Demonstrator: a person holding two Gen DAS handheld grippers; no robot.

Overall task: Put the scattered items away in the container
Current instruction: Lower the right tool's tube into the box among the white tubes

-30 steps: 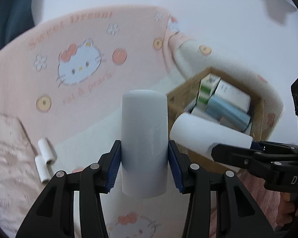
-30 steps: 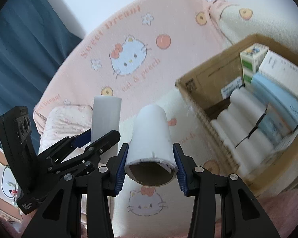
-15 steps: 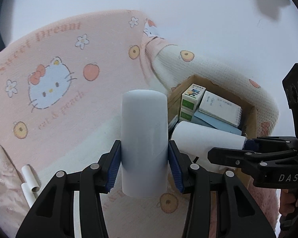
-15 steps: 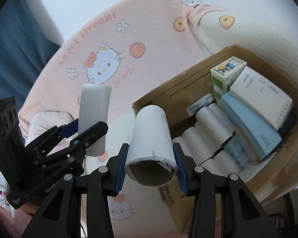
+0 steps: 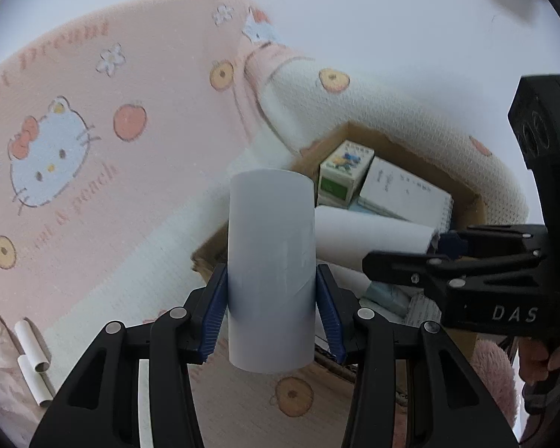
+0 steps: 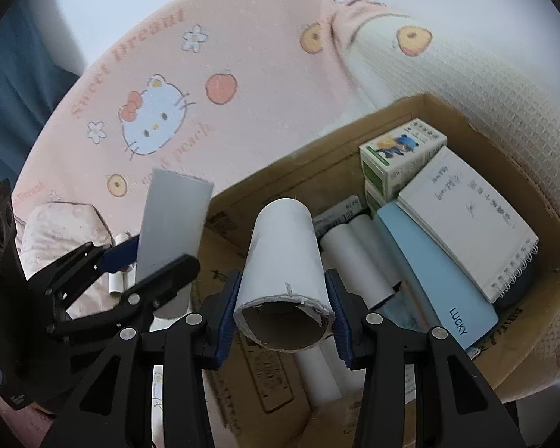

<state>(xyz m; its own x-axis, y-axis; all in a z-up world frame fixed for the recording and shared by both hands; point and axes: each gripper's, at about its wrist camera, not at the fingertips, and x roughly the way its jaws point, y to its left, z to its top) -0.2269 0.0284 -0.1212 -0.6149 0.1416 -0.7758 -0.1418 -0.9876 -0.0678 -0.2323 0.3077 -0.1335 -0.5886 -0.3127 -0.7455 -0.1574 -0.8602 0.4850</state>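
Observation:
My left gripper (image 5: 271,317) is shut on a pale grey paper roll (image 5: 271,261) held upright, just left of the cardboard box (image 5: 466,201). My right gripper (image 6: 283,311) is shut on a white cardboard tube (image 6: 285,257), its open end facing the camera, held over the inside of the cardboard box (image 6: 552,239). In the right wrist view the left gripper (image 6: 145,261) with its grey roll (image 6: 173,220) hangs at the box's left wall. The right gripper (image 5: 429,254) and its white tube (image 5: 373,239) show in the left wrist view, over the box.
The box holds several white rolls (image 6: 358,254), a blue "LUCKY" book (image 6: 436,280), a spiral notebook (image 6: 470,224) and small green cartons (image 6: 403,153). It rests on a pink cat-print blanket (image 6: 212,74). Two small white tubes (image 5: 31,358) lie on the bedding at lower left.
Both grippers, each holding its roll, have moved toward the box and sunk slightly. The box has grown larger and shifted to centre in both views; the right tube is over its inside.

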